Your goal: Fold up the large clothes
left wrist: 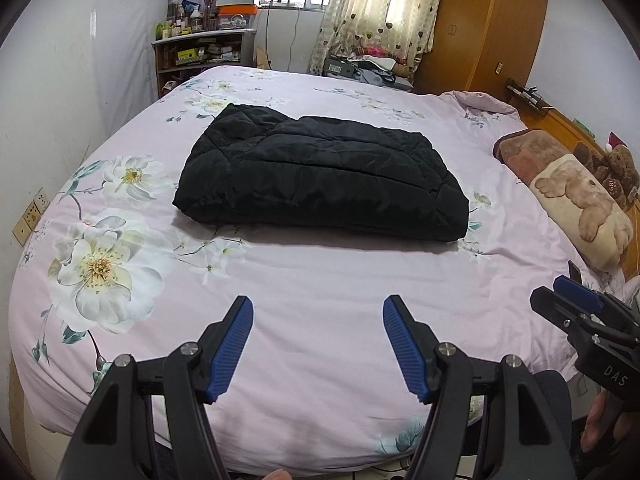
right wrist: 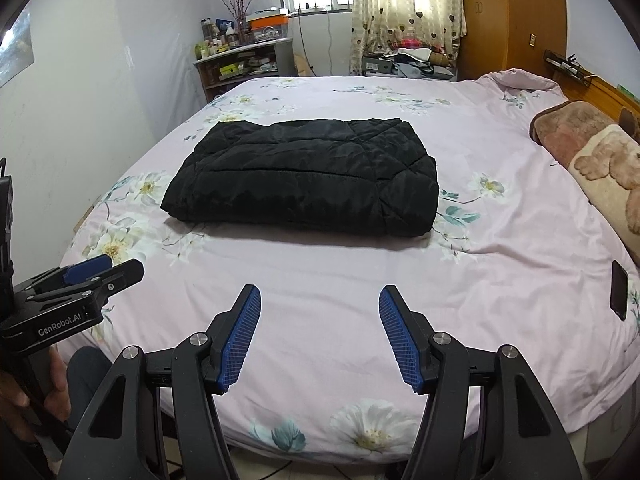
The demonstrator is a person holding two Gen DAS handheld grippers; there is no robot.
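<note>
A black quilted jacket (left wrist: 320,176) lies folded into a thick, puffy rectangle around the middle of the bed (left wrist: 320,300), its stitched panels creased and its near edge rounded where the layers double over. It rests on a pale pink floral bedspread (right wrist: 500,240). Both tools hang over the bed's near edge, well apart from the jacket. The left hand-held gripper (left wrist: 318,344) has its blue-padded jaws spread wide with nothing between them, and the right hand-held gripper (right wrist: 320,336) likewise gapes empty. A bear-print pillow (left wrist: 580,204) sits along the right edge, a dark phone (right wrist: 619,290) nearby.
</note>
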